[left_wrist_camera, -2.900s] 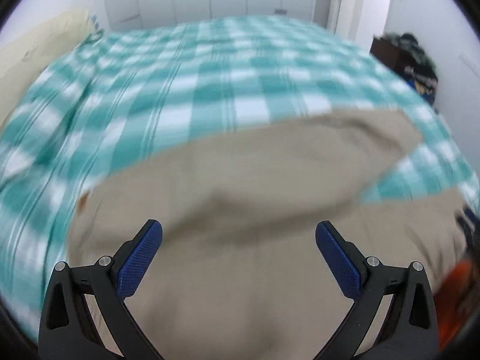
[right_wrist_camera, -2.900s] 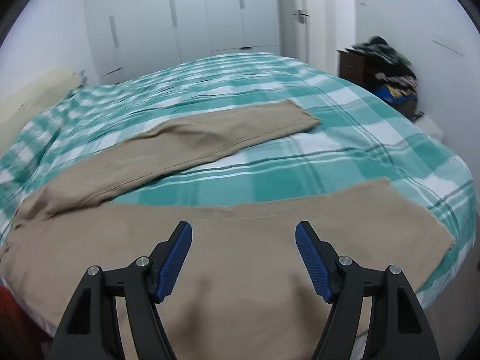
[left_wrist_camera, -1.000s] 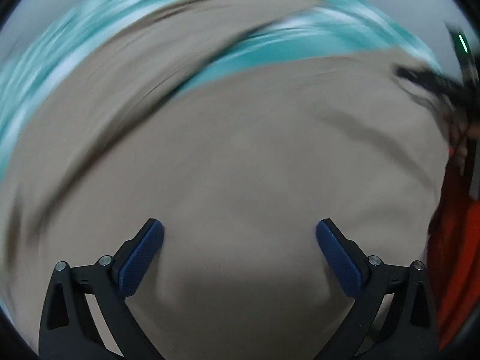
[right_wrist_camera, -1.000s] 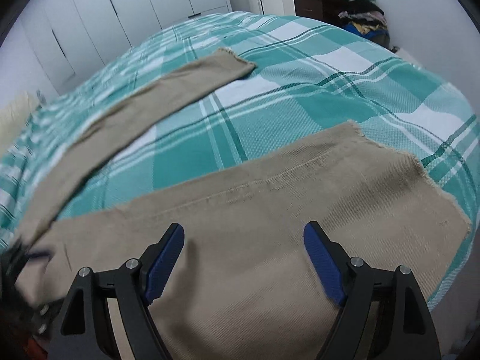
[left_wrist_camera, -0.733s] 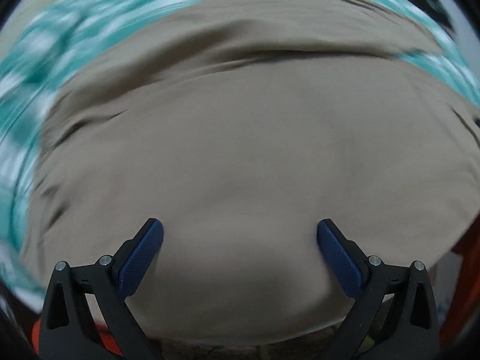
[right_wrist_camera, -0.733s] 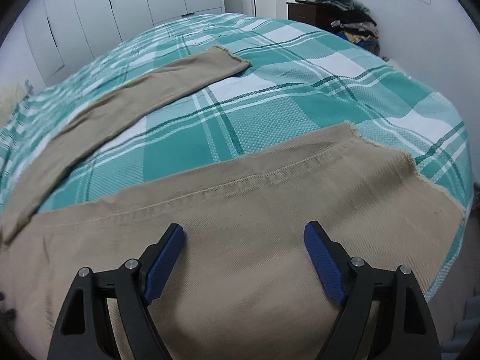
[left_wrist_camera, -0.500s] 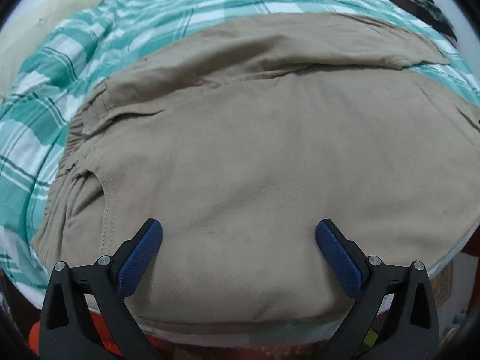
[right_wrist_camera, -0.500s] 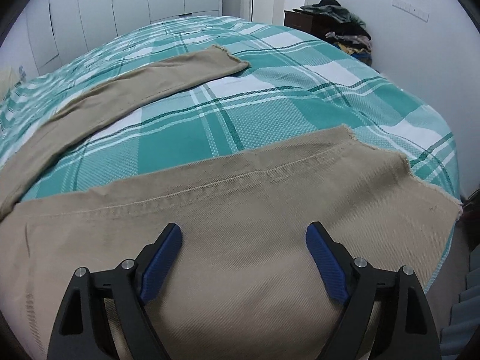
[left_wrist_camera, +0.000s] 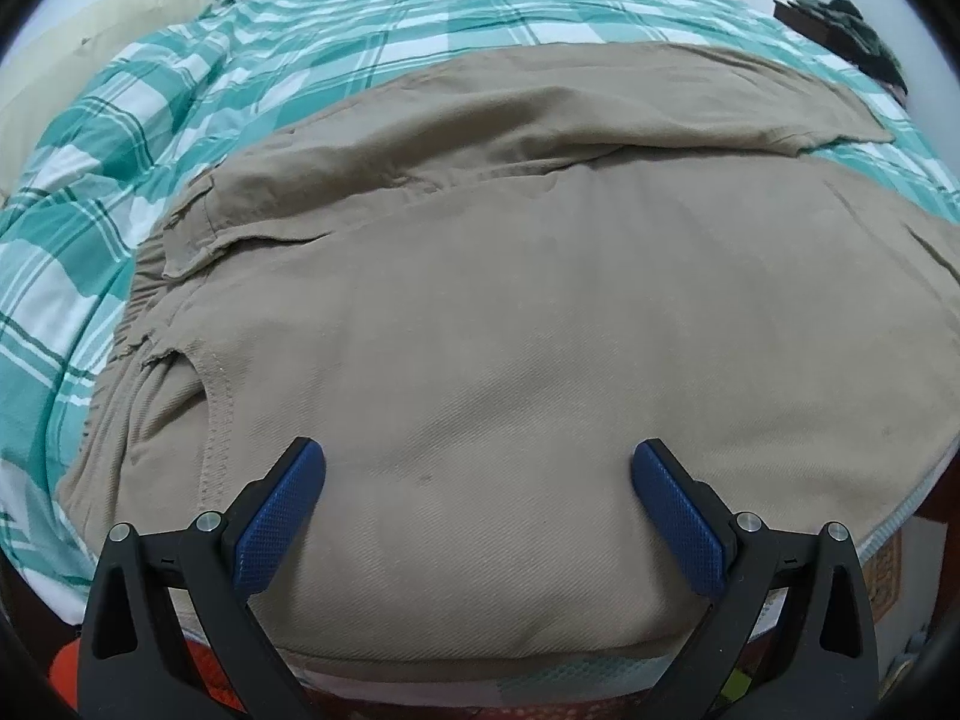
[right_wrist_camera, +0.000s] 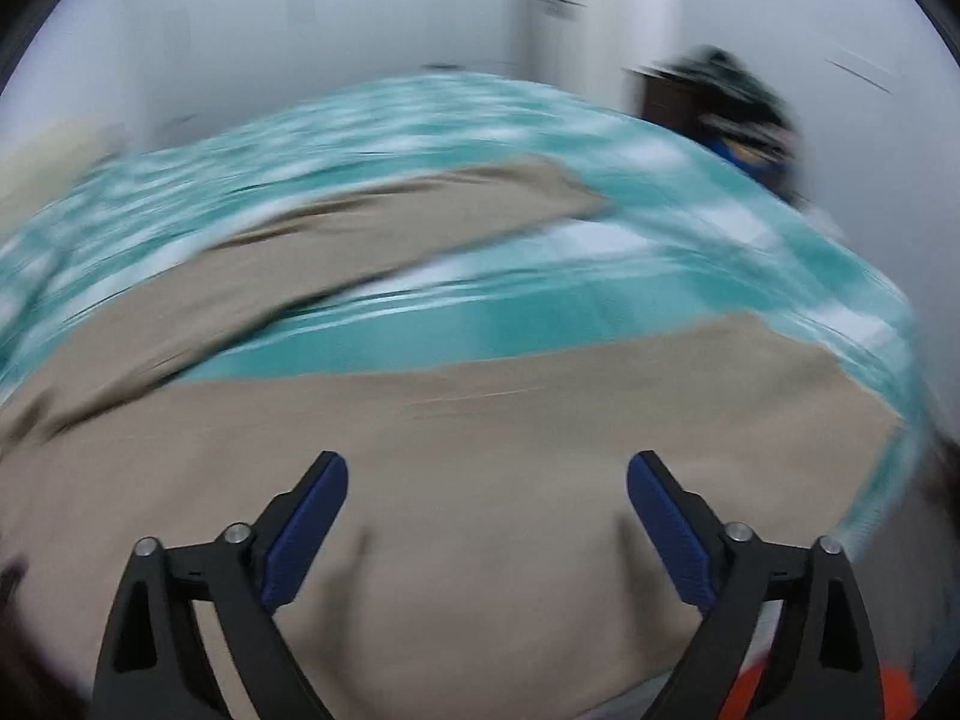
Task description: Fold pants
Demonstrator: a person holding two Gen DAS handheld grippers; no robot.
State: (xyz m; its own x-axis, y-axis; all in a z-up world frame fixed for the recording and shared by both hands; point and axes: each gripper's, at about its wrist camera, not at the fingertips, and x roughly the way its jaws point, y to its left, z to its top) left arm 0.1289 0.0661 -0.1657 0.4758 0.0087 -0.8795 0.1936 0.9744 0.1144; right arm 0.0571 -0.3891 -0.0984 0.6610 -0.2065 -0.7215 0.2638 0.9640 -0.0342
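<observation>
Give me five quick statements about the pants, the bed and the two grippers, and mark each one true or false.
1. The pants are tan. True.
2. The pants lie on a plain white sheet. False: the bedspread is a teal and white check.
3. The left gripper is clamped on the fabric. False: its jaws stand apart with nothing pinched.
4. The right gripper grips a pant leg. False: its jaws are opening above the cloth with nothing between the pads.
5. In the right wrist view, the two pant legs lie apart with bedspread showing between them. True.
</observation>
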